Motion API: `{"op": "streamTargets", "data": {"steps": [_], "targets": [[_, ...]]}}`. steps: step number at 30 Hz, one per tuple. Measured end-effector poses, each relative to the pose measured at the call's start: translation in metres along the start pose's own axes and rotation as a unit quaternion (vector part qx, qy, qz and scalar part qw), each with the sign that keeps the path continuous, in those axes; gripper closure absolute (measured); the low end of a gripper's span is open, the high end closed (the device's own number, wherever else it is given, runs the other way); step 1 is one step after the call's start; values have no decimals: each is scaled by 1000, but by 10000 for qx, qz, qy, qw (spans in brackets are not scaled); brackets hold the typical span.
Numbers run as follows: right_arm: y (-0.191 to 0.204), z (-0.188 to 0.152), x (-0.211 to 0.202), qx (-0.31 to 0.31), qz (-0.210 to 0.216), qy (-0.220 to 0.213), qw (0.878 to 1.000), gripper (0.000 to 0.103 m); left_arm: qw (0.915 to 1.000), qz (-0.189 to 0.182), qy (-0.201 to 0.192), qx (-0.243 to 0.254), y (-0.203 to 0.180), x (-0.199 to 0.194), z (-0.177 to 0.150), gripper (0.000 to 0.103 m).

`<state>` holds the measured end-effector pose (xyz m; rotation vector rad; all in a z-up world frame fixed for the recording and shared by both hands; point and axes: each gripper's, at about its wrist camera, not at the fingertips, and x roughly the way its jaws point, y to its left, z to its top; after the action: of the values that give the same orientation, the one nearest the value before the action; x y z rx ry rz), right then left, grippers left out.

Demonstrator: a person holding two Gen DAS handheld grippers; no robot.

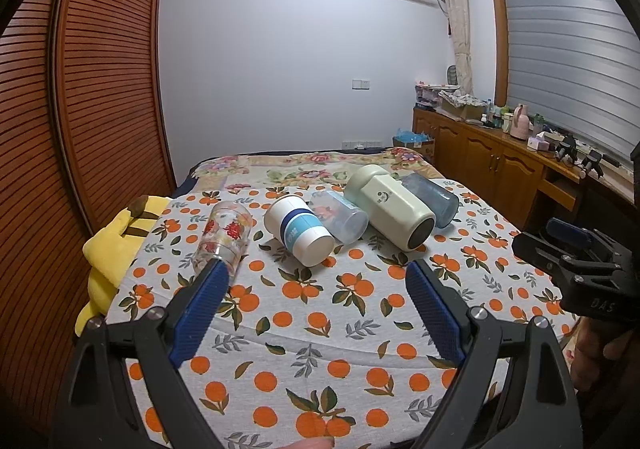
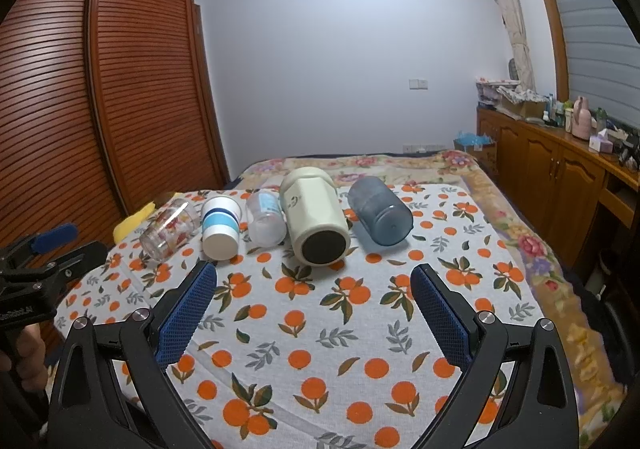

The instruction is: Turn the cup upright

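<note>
Nearest the lens, the orange-print cloth (image 2: 320, 329) is being viewed between the blue pads of the right gripper (image 2: 314, 281), whose fingers are being held wide apart over bare fabric, nothing between them. The left gripper (image 1: 316, 277) is likewise being held wide and empty; its left pad is overlapping the flowered glass (image 1: 224, 237) in the left wrist view, though contact cannot be confirmed from that angle.

Five cups are lying on their sides in a row across the cloth, well beyond both grippers: the flowered glass at the left end, then the white cup with blue band (image 1: 298, 231), the clear plastic cup (image 1: 340, 219), the cream mug (image 2: 316, 221) and the blue-grey tumbler (image 2: 380, 211). The clear plastic cup is being pressed between its two neighbours. None is upright; the task is judged not yet begun.

Risks being noted:
- Soft bedding is being used as the surface, so an uprighted cup may tip again.
- Round bodies may roll when one jaw arrives first.
- Close neighbours may be knocked during any lift.
- The glass may slip under a light grip.
</note>
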<state>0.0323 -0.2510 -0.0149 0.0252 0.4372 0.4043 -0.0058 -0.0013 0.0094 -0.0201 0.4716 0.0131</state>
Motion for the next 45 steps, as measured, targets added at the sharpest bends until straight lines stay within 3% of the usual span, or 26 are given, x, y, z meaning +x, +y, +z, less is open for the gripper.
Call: {"op": "streamTargets", "data": {"steps": [45], "targets": [[2,2,-2,-5,-8,7,10000,4,10000,-4,-27,-2,-1,-2,2,12]]}}
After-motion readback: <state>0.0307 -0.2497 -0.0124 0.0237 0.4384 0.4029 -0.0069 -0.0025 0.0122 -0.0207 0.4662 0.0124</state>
